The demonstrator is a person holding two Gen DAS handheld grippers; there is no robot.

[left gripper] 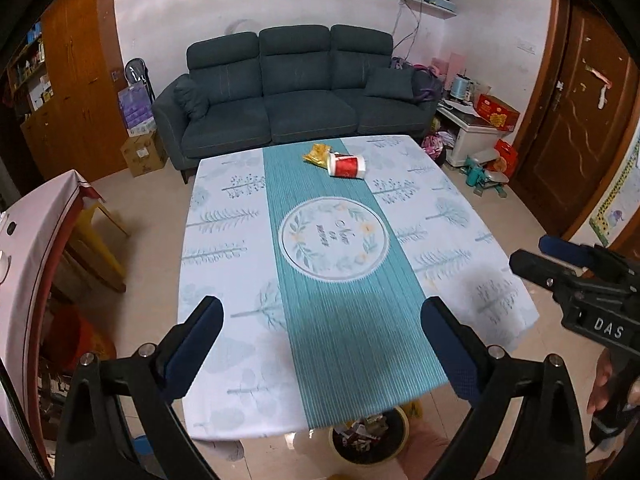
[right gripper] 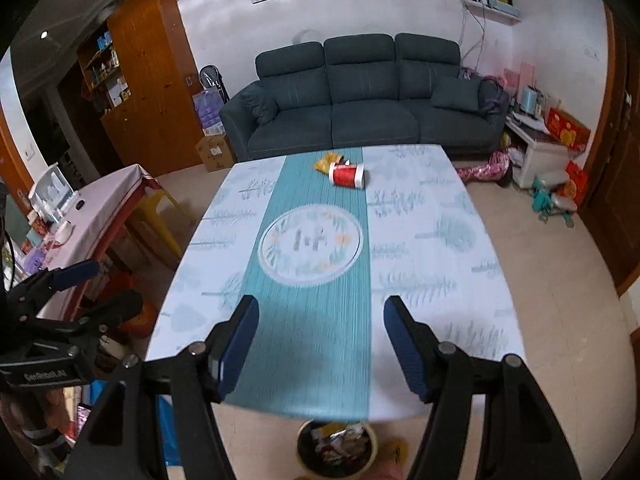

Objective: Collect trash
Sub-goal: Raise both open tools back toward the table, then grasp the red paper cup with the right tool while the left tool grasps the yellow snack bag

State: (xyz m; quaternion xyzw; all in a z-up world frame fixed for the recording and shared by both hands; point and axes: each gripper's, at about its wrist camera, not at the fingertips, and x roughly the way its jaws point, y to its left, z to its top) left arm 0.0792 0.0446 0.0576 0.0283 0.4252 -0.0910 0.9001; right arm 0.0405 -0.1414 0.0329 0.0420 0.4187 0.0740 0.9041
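Grippers: your left gripper point(left gripper: 322, 344) and right gripper point(right gripper: 320, 344) both hang wide open and hold nothing, over the near end of the table point(left gripper: 224, 216). Red cup point(left gripper: 347, 166) lies on its side at the table's far end, touching what looks like a yellow wrapper point(left gripper: 317, 154); the trash bin point(left gripper: 368, 440) sits on the floor below the table's near edge.

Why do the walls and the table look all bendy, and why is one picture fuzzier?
Both wrist views use fisheye lenses, so the doors and the edges of the patterned teal-and-white tablecloth bow outward. The right wrist view is smeared: the wreath lettering and near cloth edge are unreadable, likely from motion. The left wrist view is sharper, and the red paper cup lying on its side shows clearly.
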